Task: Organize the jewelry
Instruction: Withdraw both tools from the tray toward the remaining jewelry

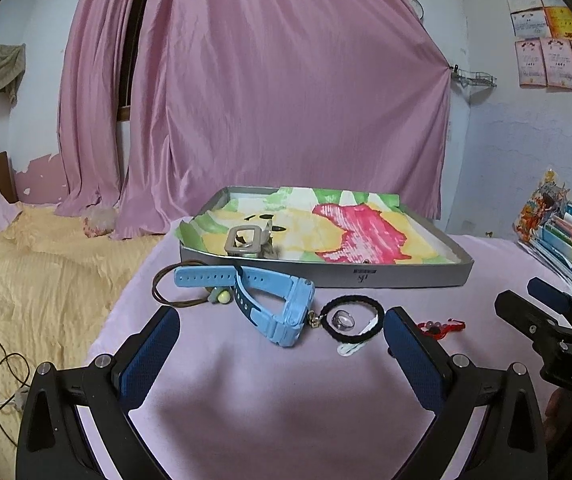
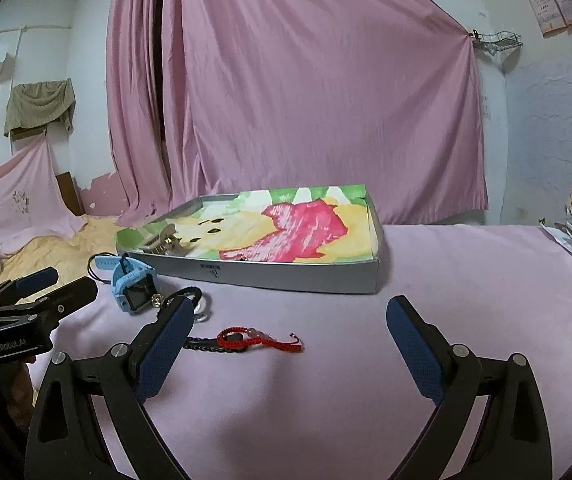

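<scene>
The left gripper [image 1: 282,332] has its blue fingers [image 1: 148,356] spread wide and holds nothing. The right gripper [image 2: 286,332] is spread wide too, with nothing in it. On the pink worktop [image 1: 270,408] lie a light blue plastic watch [image 1: 282,304], a black hair band [image 1: 351,318] around a clear ring [image 1: 343,320], and a red woven bracelet [image 2: 264,338]. A flat grey tray with colourful paper [image 1: 325,274] sits behind them, with a beige hair clip [image 1: 246,242] inside.

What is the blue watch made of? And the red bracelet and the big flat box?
The blue watch looks like matte rubbery plastic, with punched strap holes. The red bracelet looks like braided cord with small beads. The flat box looks like thin grey metal, though it may be card; its sheen is dull.
</scene>
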A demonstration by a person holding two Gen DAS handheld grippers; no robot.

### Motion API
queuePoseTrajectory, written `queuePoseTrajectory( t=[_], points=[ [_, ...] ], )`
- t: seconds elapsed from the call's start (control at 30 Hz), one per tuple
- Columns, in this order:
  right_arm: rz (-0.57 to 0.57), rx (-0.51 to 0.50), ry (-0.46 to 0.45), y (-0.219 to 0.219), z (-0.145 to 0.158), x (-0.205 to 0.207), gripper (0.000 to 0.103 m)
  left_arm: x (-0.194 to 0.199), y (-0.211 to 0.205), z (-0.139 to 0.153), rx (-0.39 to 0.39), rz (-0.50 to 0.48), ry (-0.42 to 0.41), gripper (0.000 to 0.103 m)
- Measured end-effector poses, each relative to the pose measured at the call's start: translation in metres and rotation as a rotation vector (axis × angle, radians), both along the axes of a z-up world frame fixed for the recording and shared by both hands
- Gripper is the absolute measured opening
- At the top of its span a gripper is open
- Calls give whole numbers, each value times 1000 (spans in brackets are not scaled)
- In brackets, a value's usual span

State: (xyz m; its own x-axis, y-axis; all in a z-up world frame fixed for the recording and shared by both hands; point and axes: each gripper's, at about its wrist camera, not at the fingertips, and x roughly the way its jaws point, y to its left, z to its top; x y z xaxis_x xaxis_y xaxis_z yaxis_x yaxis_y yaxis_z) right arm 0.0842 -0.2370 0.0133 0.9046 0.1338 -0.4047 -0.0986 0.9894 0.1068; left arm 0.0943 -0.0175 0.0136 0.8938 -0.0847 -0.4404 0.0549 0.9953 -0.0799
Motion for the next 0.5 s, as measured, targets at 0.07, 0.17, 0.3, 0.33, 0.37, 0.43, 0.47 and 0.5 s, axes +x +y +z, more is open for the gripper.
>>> queuePoseTrajectory(
  t=[0.07, 0.17, 0.3, 0.33, 0.37, 0.43, 0.47, 0.5],
  points=[
    [-2, -5, 13, 2, -1, 2, 95, 2, 0, -1, 0, -2, 9, 102],
    [-3, -9, 35, 3, -3, 6, 95, 6, 0, -3, 3, -2, 37, 102],
    [-3, -12, 74, 3, -5, 11, 95, 15, 2, -7, 10, -5, 95, 102],
    [-1, -13, 83, 3, -6, 12, 95, 17, 2, -8, 9, -10, 108, 102],
    [3, -14, 92, 4, -7, 13, 95, 19, 2, -9, 8, -14, 121, 102],
    [10, -15, 116, 5, -8, 17, 95, 23, 3, -10, 7, -19, 147, 102],
    [16, -14, 129, 5, -9, 19, 95, 24, 3, -11, 5, -21, 156, 102],
    [22, -11, 140, 6, -9, 20, 95, 27, 4, -11, -2, -25, 168, 102]
  ],
)
